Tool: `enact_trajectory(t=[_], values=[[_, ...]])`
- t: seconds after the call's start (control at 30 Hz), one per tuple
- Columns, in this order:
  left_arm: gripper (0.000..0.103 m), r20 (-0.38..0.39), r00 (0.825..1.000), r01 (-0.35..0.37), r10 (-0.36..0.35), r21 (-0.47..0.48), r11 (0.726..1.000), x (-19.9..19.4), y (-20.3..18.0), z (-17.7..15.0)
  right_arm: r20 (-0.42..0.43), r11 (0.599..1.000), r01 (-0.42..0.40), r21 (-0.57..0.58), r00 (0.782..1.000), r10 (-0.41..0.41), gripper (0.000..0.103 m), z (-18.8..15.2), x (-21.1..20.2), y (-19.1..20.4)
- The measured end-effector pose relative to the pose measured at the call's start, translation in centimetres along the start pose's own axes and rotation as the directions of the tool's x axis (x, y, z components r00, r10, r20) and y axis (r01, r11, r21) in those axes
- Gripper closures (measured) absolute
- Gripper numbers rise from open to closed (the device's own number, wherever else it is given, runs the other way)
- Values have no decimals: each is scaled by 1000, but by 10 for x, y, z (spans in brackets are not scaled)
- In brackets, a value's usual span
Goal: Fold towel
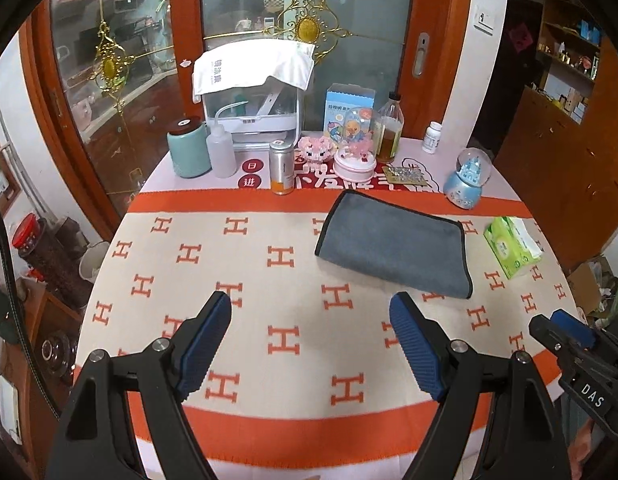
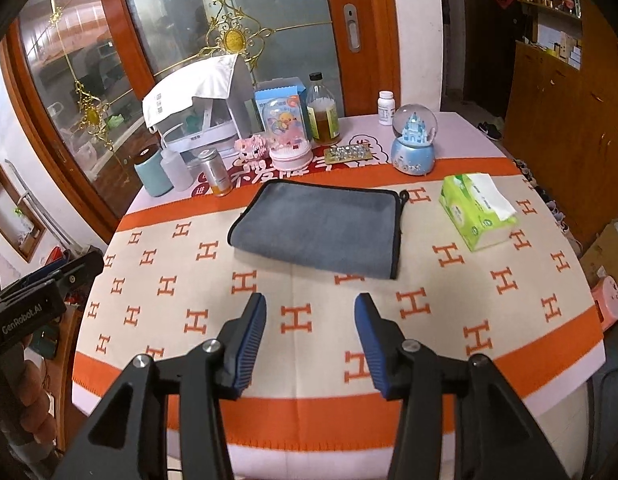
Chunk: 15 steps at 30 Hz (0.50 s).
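Note:
A grey towel with dark edging lies folded flat on the orange and cream tablecloth; it also shows in the right wrist view, with its fold along the left side. My left gripper is open and empty, above the cloth, near of the towel and a little to its left. My right gripper is open and empty, straight in front of the towel's near edge. The right gripper also shows at the right edge of the left wrist view.
A green tissue pack lies right of the towel. Behind the towel stand a snow globe, a pink music box, an oil bottle, a small can, a teal jar and a white appliance.

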State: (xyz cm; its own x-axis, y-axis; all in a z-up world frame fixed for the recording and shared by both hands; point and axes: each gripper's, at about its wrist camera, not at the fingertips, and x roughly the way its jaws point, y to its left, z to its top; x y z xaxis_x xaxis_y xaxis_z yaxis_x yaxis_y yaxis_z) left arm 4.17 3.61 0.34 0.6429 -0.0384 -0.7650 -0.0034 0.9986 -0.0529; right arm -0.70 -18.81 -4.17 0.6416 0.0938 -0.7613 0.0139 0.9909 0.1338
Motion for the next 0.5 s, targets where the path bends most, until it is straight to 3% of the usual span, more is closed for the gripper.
enact_trajectory(t=[0.17,0.5], values=[[22,-4,1000,-3,3,-24,1000,-18,-3,-17,-6,1000,8,-3,1000,-8,47,-9,-20,-5],[22,-39,999,-21,20,-29,999,-38,-25,-46,-32,999,15,-45,999,-17,46,-24,-36,-8]])
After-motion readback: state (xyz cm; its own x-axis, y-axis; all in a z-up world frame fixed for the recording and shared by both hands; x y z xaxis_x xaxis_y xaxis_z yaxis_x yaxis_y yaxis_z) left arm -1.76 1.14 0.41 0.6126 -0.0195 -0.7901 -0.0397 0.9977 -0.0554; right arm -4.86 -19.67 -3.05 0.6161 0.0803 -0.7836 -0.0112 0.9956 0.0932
